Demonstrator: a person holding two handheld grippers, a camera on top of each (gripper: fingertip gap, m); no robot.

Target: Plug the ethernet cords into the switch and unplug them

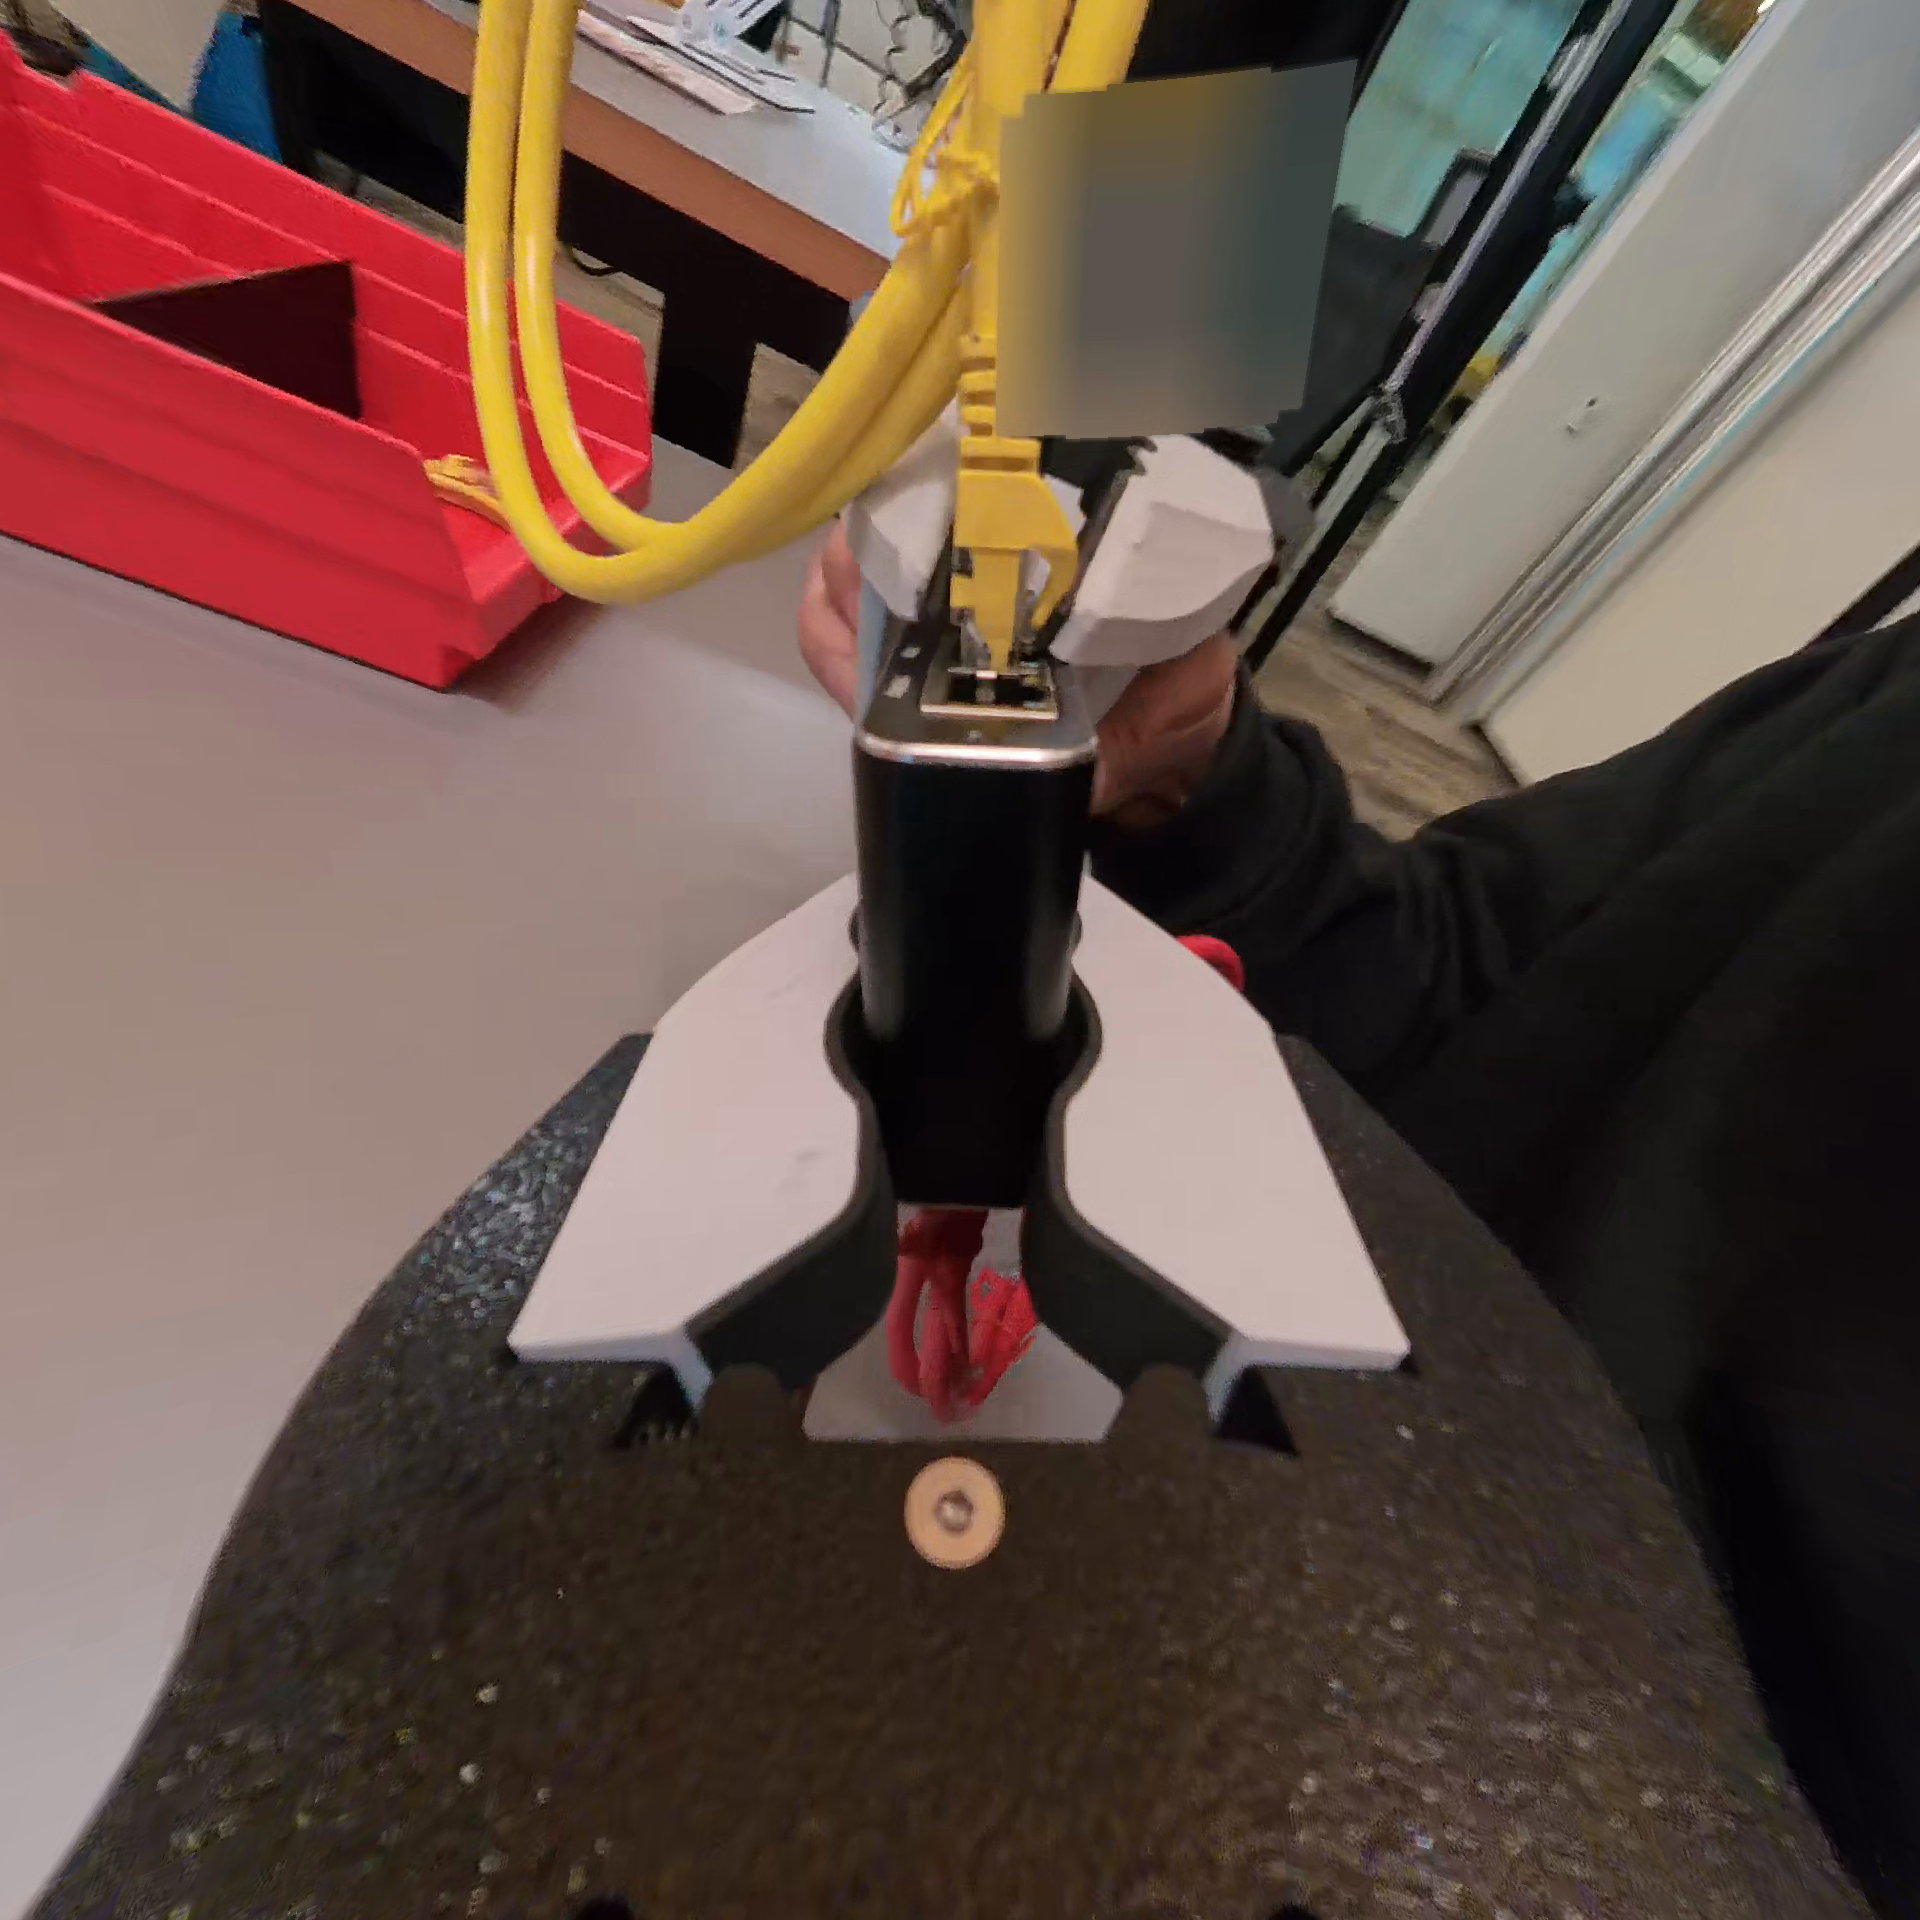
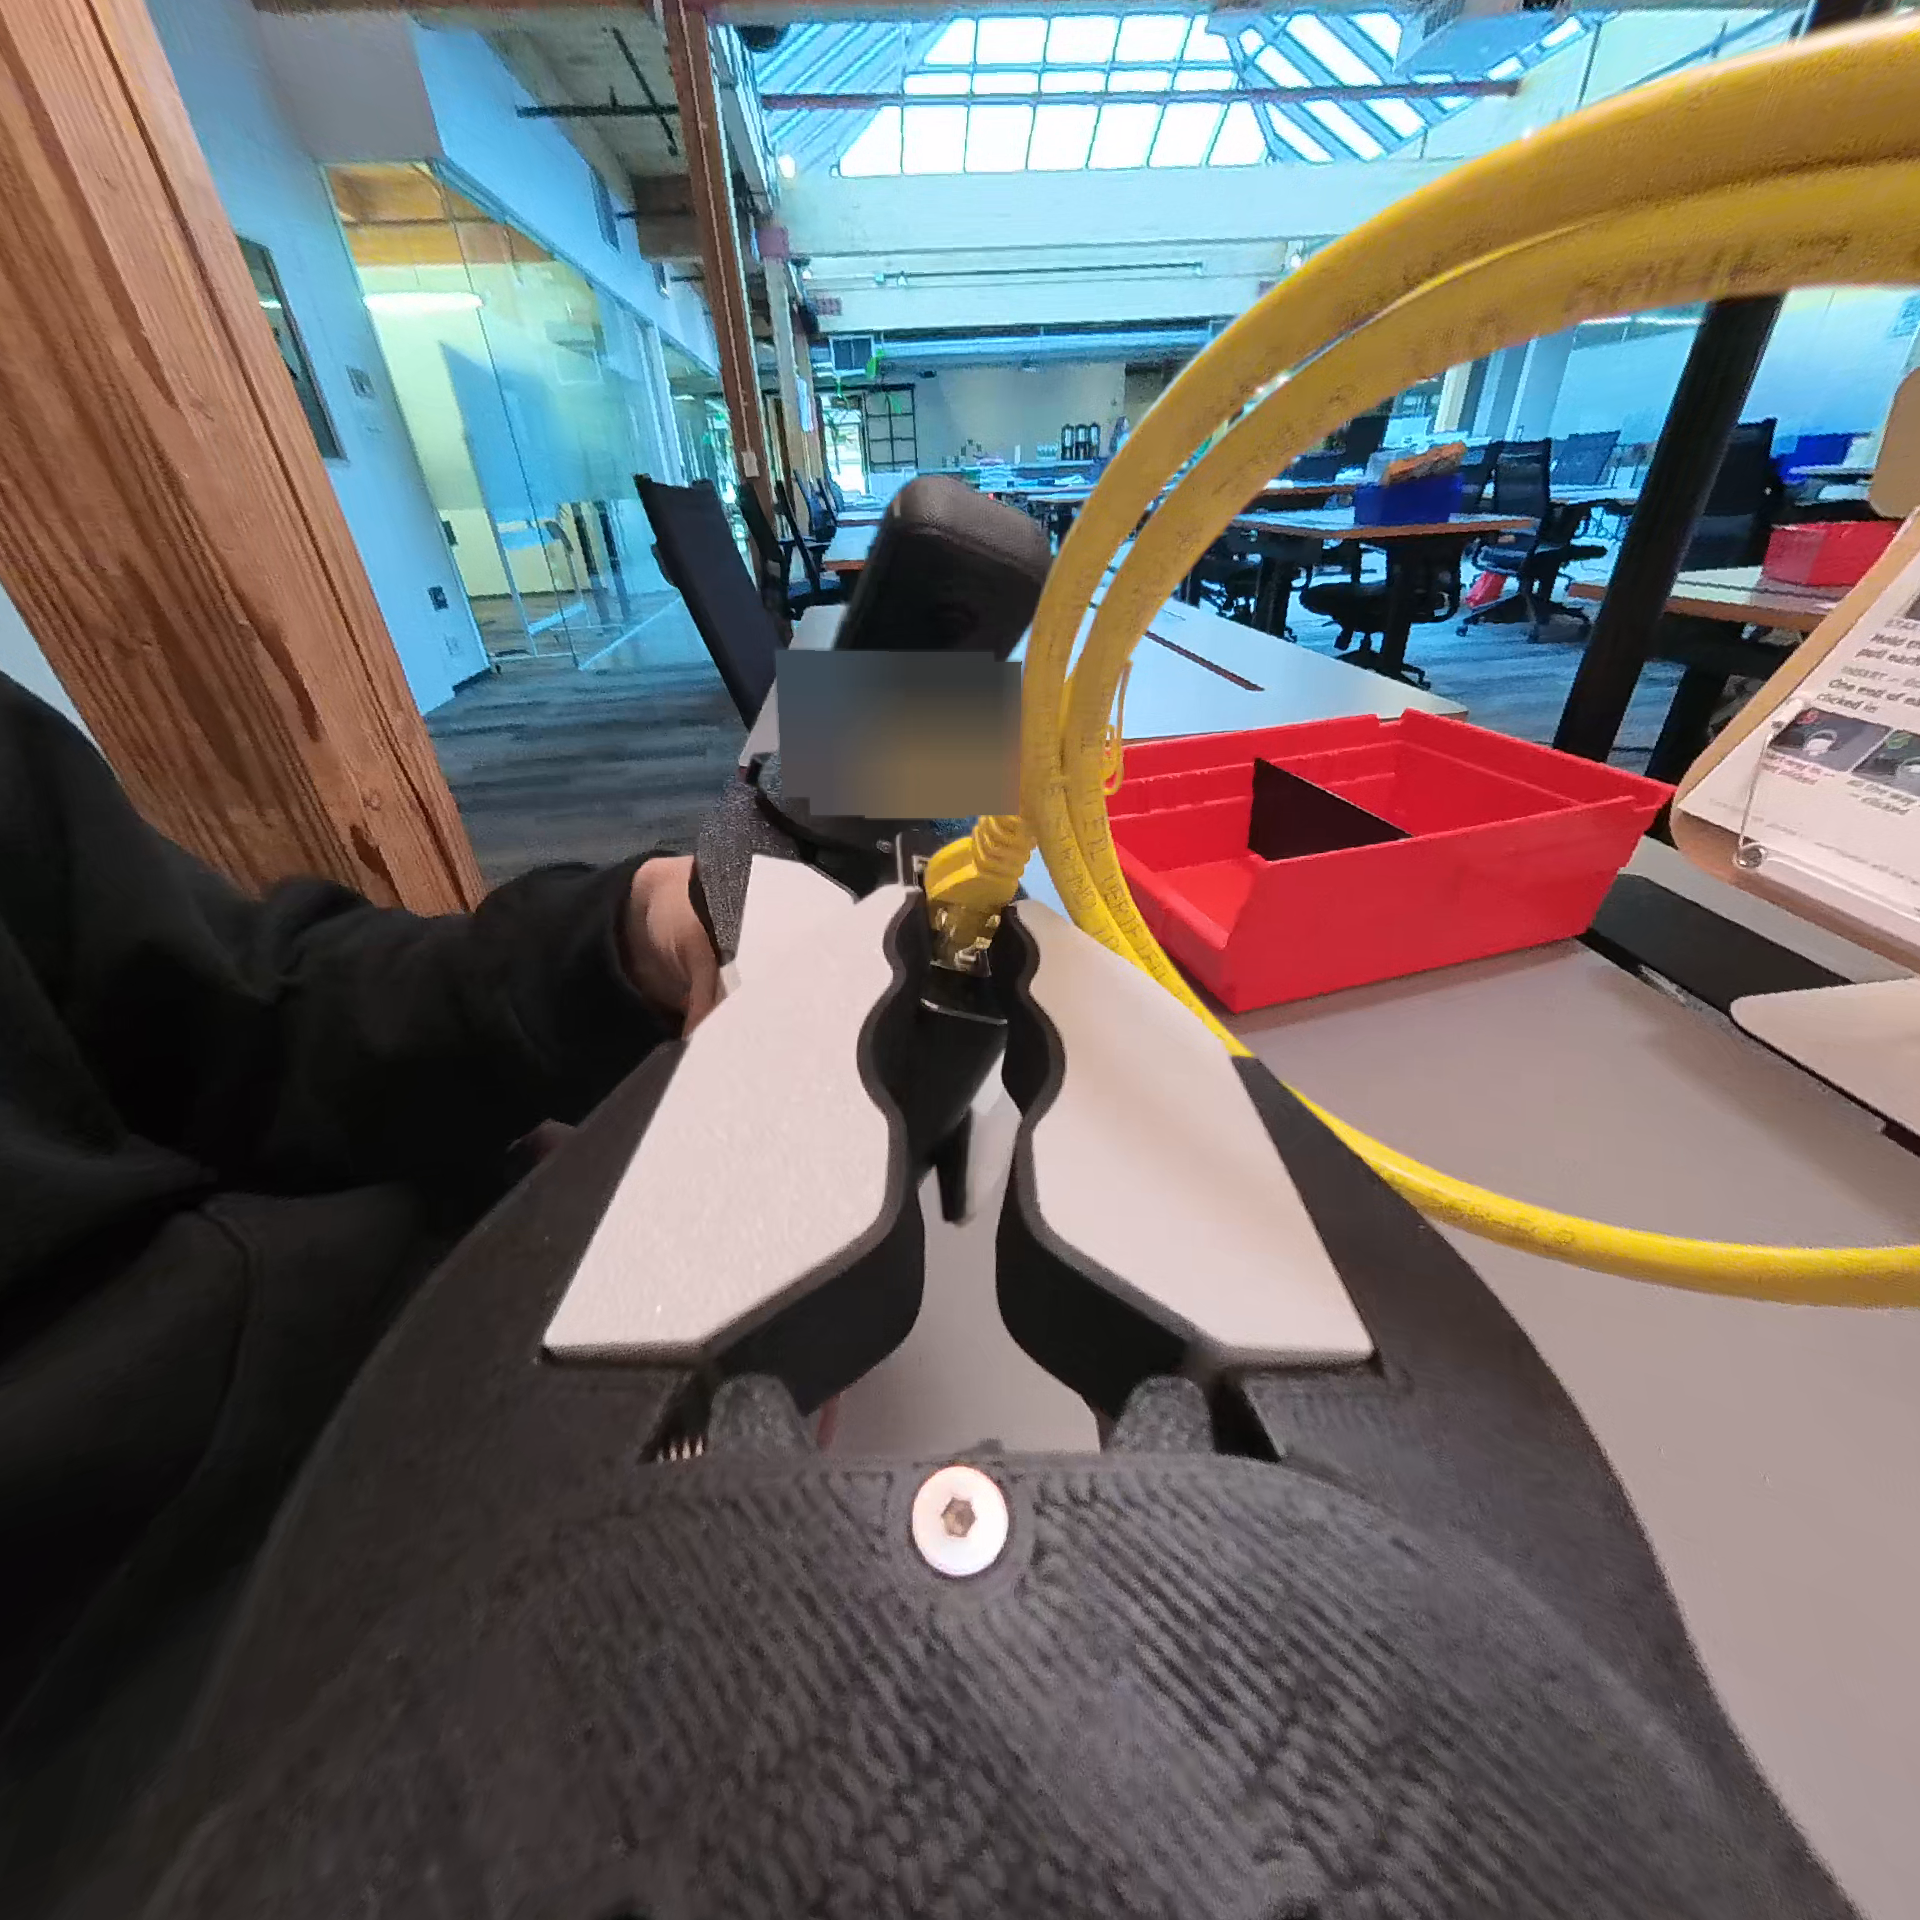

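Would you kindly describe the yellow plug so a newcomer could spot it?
Find the red plastic bin on the grey table. Right of it, the left gripper holds a black switch. The yellow ethernet plug, pinched by the right gripper, meets its port.

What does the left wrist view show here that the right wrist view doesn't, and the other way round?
Only the left wrist view shows the switch's open port, the left gripper shut on the black switch, and a red cord beneath.

Only the right wrist view shows the right gripper around the plug from behind, plus a paper sheet on a stand.

Both show the yellow plug at the switch, looped yellow cord and red bin.
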